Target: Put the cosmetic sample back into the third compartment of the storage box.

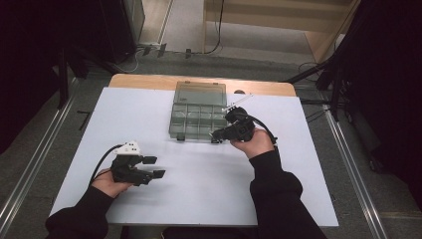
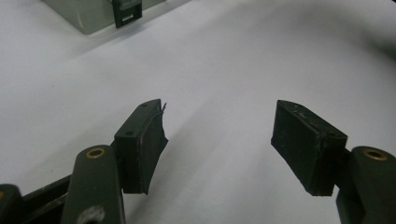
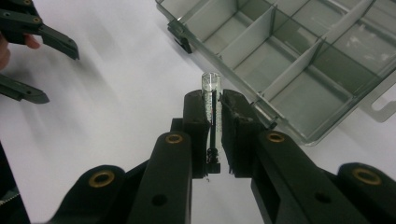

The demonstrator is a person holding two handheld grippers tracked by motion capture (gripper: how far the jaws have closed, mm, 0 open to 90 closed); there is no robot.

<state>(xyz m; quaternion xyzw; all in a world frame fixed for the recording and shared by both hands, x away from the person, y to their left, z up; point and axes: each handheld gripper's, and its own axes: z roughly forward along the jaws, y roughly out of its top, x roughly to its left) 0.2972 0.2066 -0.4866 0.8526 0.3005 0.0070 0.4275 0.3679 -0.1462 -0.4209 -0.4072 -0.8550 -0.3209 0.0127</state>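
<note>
Right now the right gripper (image 3: 214, 135) has its jaws pressed onto a small clear tube (image 3: 211, 91), which stands between the pads with its rounded top poking out past the fingertips. Gripper and tube sit just beside the near edge of the compartment box (image 3: 299, 60), on the white table (image 1: 199, 169). From the high view the right gripper (image 1: 217, 134) meets the box (image 1: 199, 112) at its front right corner, and the tube cannot be made out there. A thin dark part runs down the tube's length; it may be a stem or a shadow. The tube's lower end is hidden between the pads. Well apart from the box, toward the near left of the table, the left gripper (image 2: 219, 135) hangs with its jaws spread wide, nothing between them. One corner of the box (image 2: 93, 16) is cut off at the top of the left gripper view.
</note>
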